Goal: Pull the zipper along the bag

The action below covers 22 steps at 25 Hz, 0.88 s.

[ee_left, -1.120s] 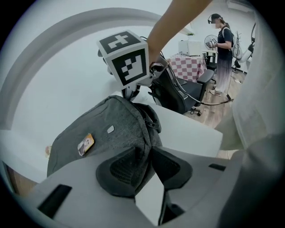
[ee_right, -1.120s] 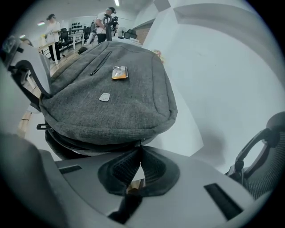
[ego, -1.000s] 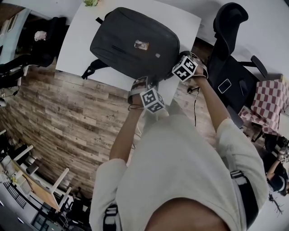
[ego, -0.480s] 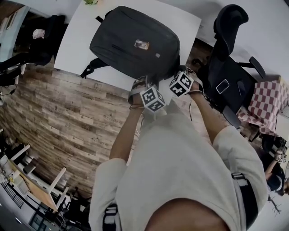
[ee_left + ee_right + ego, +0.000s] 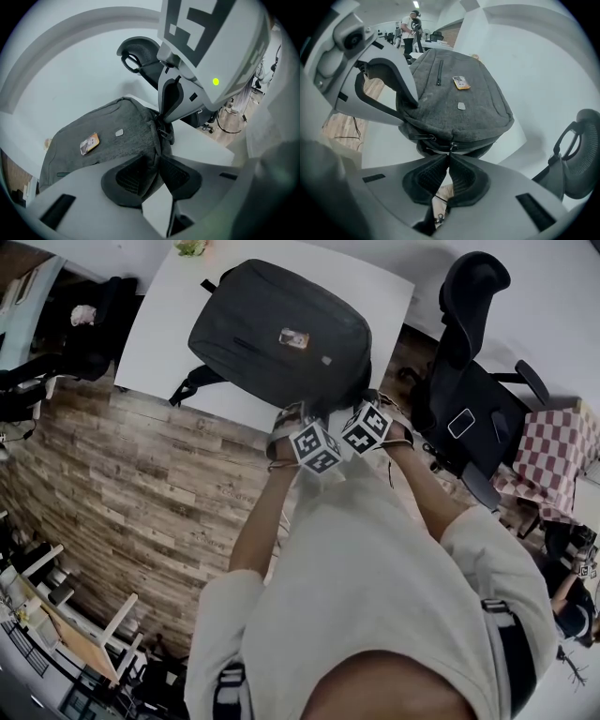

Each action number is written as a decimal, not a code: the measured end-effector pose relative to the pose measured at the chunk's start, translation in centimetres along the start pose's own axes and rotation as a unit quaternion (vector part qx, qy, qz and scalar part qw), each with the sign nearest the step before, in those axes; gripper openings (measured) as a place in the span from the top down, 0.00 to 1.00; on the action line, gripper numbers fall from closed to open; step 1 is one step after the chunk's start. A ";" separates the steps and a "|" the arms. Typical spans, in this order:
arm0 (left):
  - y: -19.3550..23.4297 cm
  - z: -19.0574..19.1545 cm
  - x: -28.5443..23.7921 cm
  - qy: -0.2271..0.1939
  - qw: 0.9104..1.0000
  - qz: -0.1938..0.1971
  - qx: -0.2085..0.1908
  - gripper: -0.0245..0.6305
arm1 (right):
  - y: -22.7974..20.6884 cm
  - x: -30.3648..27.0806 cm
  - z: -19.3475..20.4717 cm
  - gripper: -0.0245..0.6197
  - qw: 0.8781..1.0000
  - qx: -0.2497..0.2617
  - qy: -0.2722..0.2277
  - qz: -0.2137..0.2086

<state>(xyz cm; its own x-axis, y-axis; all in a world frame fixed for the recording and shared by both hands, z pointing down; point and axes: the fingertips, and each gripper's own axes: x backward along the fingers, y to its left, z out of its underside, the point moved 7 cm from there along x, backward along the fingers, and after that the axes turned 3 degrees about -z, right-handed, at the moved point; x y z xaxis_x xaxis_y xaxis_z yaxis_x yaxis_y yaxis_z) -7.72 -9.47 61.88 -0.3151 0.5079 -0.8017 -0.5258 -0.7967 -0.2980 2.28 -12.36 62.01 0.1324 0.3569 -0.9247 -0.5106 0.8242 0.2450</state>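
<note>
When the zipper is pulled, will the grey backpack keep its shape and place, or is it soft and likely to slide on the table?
Probably soft: the backpack fabric folds inside the left gripper. It looks fairly flat, so perhaps light, and could slide on the smooth white table unless held. The right gripper pinches the zipper pull.

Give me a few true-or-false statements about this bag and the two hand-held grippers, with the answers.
1. The backpack lies on a white table. True.
2. The left gripper is open and empty. False: it pinches the backpack's fabric at its edge.
3. The right gripper is closed on the zipper pull. True.
4. The office chair beside the table is red. False: it is black.
</note>
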 end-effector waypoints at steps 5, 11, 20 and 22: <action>0.1 0.0 0.0 0.003 1.000 -0.003 0.002 0.76 | 0.5 0.2 -0.2 0.91 1.000 -0.010 -0.003 -0.005; -0.1 0.4 0.8 -0.036 0.999 -0.012 0.007 0.73 | -0.4 0.2 0.9 0.91 0.995 -0.071 -0.064 -0.032; 0.9 2.0 5.3 -0.093 0.991 -0.052 0.076 0.67 | -2.2 3.5 0.7 0.80 0.946 -0.216 -0.233 -0.055; 1.9 2.2 6.9 -0.116 0.982 -0.077 0.128 0.71 | -2.9 4.7 -0.1 0.83 0.935 -0.232 -0.265 -0.048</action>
<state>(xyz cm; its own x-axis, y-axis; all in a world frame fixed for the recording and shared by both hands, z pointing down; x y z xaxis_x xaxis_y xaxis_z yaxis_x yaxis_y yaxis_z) -12.64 -6.71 56.94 -0.3720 0.7003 -0.6093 -0.7529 -0.6115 -0.2432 4.26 -13.13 56.94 0.5366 0.5599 -0.6313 -0.7716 0.6284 -0.0986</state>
